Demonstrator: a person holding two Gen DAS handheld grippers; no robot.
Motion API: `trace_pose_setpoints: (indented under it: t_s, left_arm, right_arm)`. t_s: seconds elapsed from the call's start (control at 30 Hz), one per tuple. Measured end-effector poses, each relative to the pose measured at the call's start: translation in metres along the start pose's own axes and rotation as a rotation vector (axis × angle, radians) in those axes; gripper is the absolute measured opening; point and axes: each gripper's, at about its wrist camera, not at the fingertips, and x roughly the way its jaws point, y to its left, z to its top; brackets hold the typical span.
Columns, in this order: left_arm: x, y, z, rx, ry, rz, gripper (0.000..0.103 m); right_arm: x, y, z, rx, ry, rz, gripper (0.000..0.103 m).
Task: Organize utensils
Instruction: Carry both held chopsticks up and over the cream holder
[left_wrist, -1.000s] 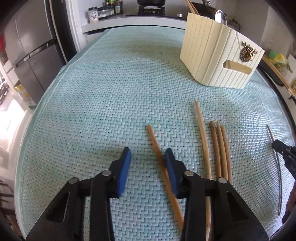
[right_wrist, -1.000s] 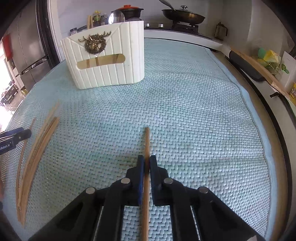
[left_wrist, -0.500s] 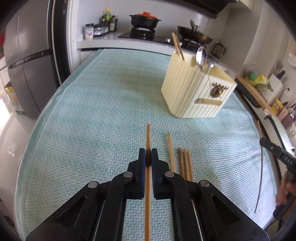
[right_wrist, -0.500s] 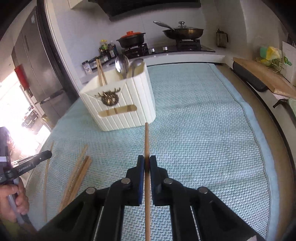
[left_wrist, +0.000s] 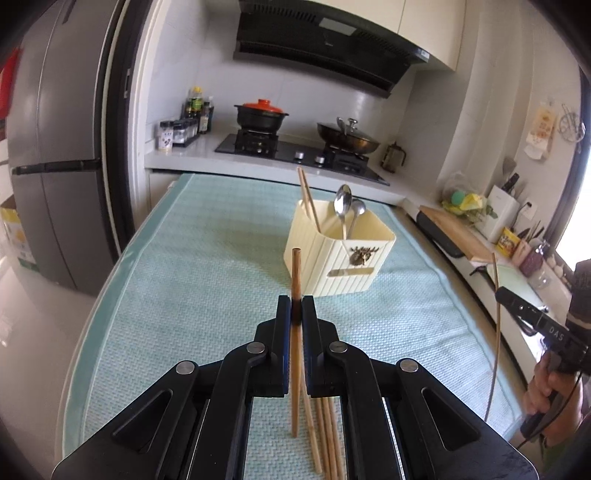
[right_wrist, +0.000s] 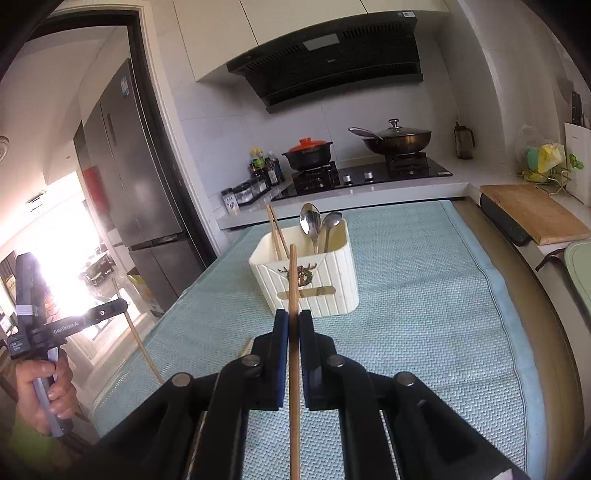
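gripping one wooden chopstick (left_wrist: 295, 343) between closed jaws, the left gripper (left_wrist: 296, 308) holds it raised above the teal mat (left_wrist: 192, 266), with its lower tip over the loose chopsticks (left_wrist: 325, 435) lying on the near part of the mat. the right gripper (right_wrist: 294, 325) is likewise clamped on a second chopstick (right_wrist: 293, 332), lifted and pointing toward the cream utensil holder (right_wrist: 332, 280). that holder stands farther off on the mat, in front of both grippers, already containing two chopsticks (right_wrist: 275, 236) at its left and two metal spoons (right_wrist: 317, 225) at its right.
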Motion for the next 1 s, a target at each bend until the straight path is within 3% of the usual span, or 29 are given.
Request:
trace_pose_setpoints:
  t_s: [0.33,0.6,0.77,1.0]
  left_arm:
    - [-0.007,0.006,-0.001,-0.014,-0.024,-0.013,0.004]
    - [-0.006,0.01,0.021,-0.04,-0.028,-0.058,0.004]
    - [-0.004,0.005,0.058,-0.016,-0.054,-0.082,0.003]
    - [0.022,-0.013,0.138,0.003,-0.097,-0.106,0.003]
  right_arm:
    - [-0.011,0.014,-0.005,-0.025,-0.091,0.046,0.006]
    - [0.003,0.024,0.015,-0.039,-0.122,0.081,0.006]
    - [0.022,0.029,0.044,-0.071,-0.162,0.091,0.006]
    - [0.077,0.034,0.111,-0.111,-0.219,0.091,0.006]
